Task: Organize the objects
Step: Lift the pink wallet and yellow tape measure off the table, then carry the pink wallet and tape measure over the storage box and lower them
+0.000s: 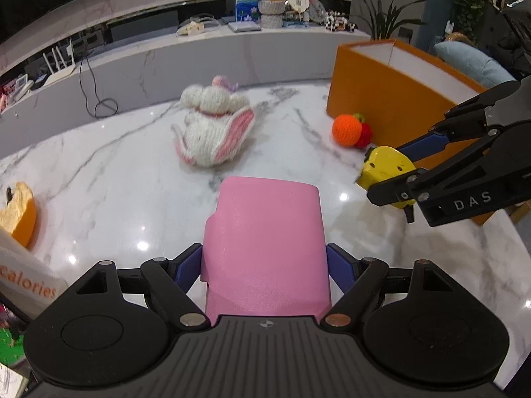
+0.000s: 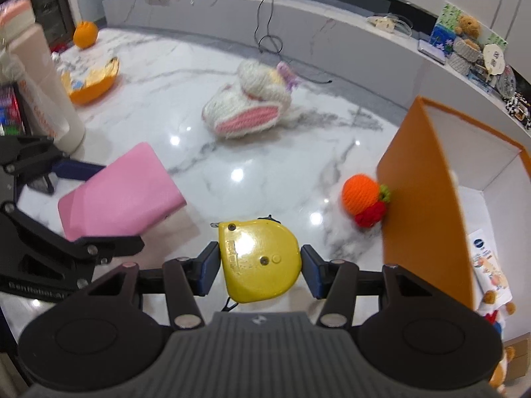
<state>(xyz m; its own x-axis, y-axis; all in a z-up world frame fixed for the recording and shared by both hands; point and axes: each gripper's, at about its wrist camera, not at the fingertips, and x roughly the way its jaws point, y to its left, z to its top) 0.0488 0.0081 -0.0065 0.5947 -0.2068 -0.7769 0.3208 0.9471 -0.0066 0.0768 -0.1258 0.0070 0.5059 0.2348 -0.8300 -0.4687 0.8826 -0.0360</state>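
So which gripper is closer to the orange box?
Right. The right gripper, holding the yellow tape measure, is beside the orange box; the left gripper, with the pink case, is farther away.

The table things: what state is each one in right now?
Pink case: clamped in left gripper, lifted.
Yellow tape measure: clamped in right gripper, lifted.
Knitted bunny: lying on its side on the marble.
Crochet orange: resting against the box.
Orange box: open-topped, items inside.
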